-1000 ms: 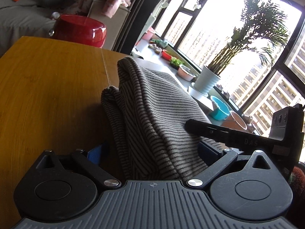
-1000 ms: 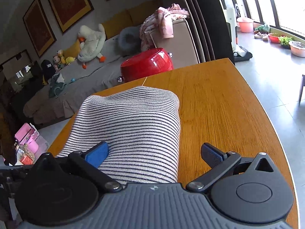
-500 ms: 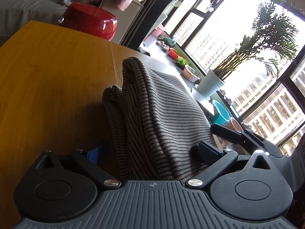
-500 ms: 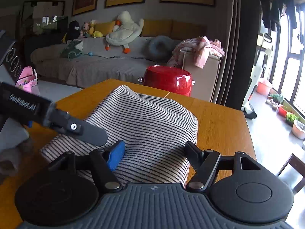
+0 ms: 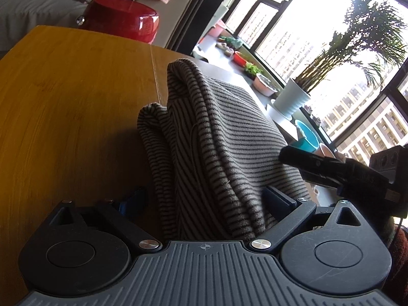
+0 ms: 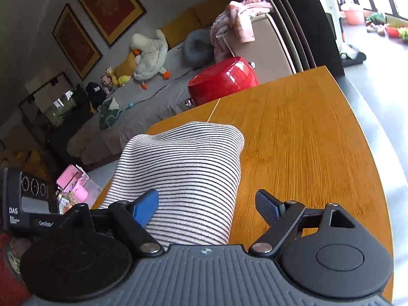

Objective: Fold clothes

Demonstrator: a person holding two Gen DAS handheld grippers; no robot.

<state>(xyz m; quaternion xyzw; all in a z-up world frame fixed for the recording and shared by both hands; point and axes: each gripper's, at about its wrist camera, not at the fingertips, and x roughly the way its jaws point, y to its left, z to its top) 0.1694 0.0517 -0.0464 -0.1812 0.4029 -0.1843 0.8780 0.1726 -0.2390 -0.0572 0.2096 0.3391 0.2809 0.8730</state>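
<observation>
With the right gripper (image 6: 207, 207) spread and just widening over the folded striped garment (image 6: 188, 176), one nudge could topple its layers (image 5: 193, 107); the left gripper's (image 5: 204, 201) state I cannot tell

One garment under inspection: a soft knitted top, pale cream-grey with thin dark horizontal stripes (image 6: 188, 178). It is folded into a compact, thick bundle lying on the table. In the right wrist view it occupies the centre of the frame, extending from 6 o'clock up to about 12 o'clock, with a rounded far corner at 1 o'clock and a smooth, slightly humped upper face. The left wrist view shows the same bundle (image 5: 224, 142) from its side: several stacked layers are visible as rolled fold edges along the 10 o'clock flank, a lower layer protruding at 9 o'clock. The stripes run straight across the upper face there.
</observation>
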